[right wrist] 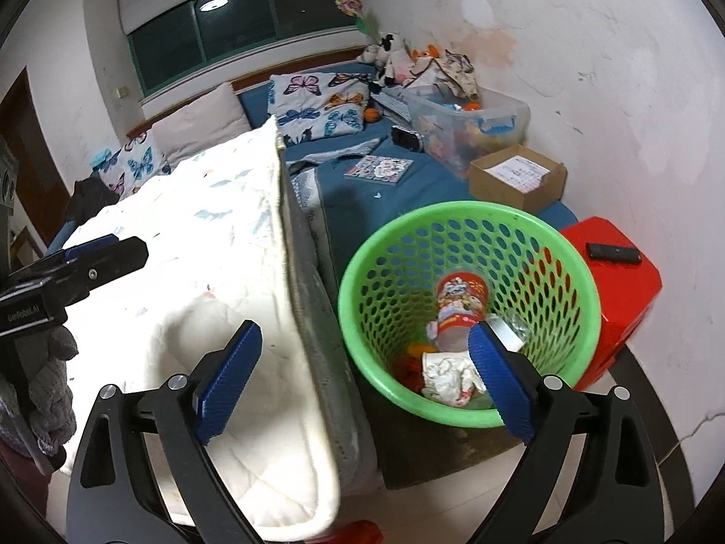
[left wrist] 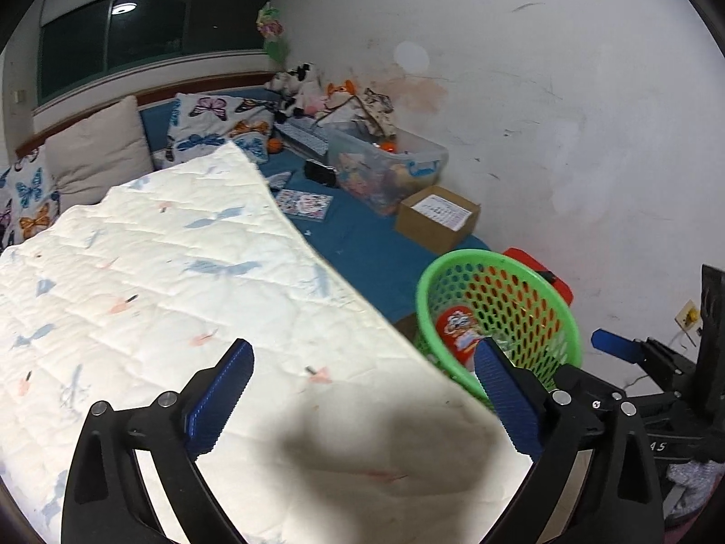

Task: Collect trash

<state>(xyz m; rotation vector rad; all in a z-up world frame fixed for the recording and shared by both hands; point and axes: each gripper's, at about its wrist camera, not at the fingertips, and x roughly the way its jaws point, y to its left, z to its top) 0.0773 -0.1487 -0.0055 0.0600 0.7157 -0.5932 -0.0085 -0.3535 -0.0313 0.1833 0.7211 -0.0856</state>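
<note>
Nearest the right wrist camera, the right gripper (right wrist: 364,362) stands with its blue jaws spread wide and nothing between the pads; one finger hangs over the white quilt (right wrist: 217,272), the other over the rim of the green basket (right wrist: 358,353). The left gripper (left wrist: 362,390) is likewise wide open and empty, above the same quilt near its edge, with its right-hand finger in front of the basket (left wrist: 566,317) (in the right wrist view this gripper shows at the left edge, over the quilt). The basket stands on the floor just beside the bed, and the trash lies inside it: a red printed cup (right wrist: 460,299) tipped on its side, crumpled white paper (right wrist: 446,374) at the bottom, a bit of clear wrapper (right wrist: 509,331) and something orange-red that is too hidden to name. Touching or just behind the basket is a red stool (right wrist: 625,290) with a black remote (right wrist: 612,253) on top. Farther back on the blue bedsheet (right wrist: 358,208) lie a cardboard box (right wrist: 516,177), a sticker book (right wrist: 379,168), a clear storage bin (right wrist: 466,122) of toys, butterfly pillows (right wrist: 317,109) and plush toys (right wrist: 398,59) under the dark window (right wrist: 235,22)
</note>
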